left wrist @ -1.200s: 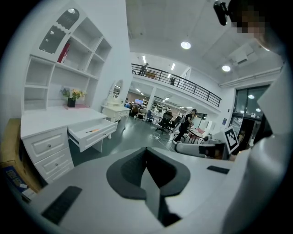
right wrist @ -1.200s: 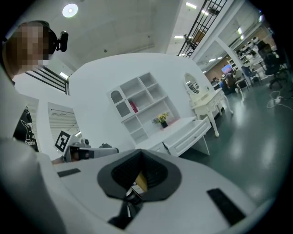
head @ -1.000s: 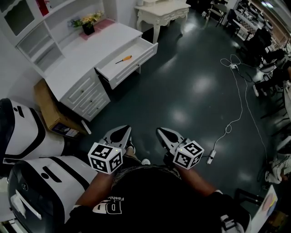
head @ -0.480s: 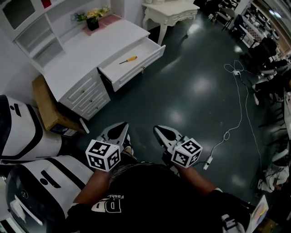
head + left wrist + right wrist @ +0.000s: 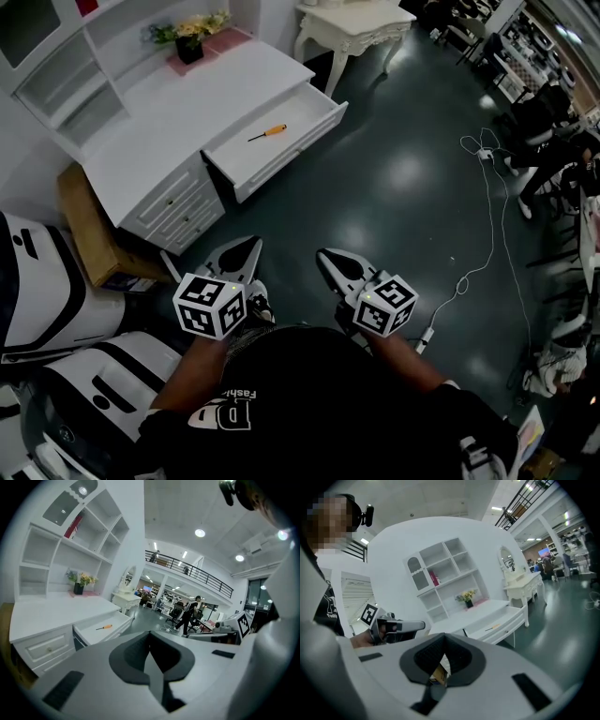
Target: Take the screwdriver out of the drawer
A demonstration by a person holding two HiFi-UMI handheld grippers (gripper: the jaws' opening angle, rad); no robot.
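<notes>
Small orange-handled screwdriver (image 5: 267, 132) lies flat in the pulled-open white top drawer (image 5: 281, 161) of the white desk w/ shelves (image 5: 178, 112), approx mid-drawer. Both handheld grey-and-white tools sit well short of the desk, above the dark glossy floor (image 5: 403, 187): left gripper (image 5: 247, 247) nearer the desk, right gripper (image 5: 325, 255) just beside it on the far side. Each has its jaws closed together w/ nothing btwn them, tips aimed toward the desk, screwdriver well apart from both.

One screwdriver (image 5: 267, 133), one open drawer (image 5: 302, 105), two hand-held grippers (image 5: 247, 245) (image 5: 327, 257).
</notes>
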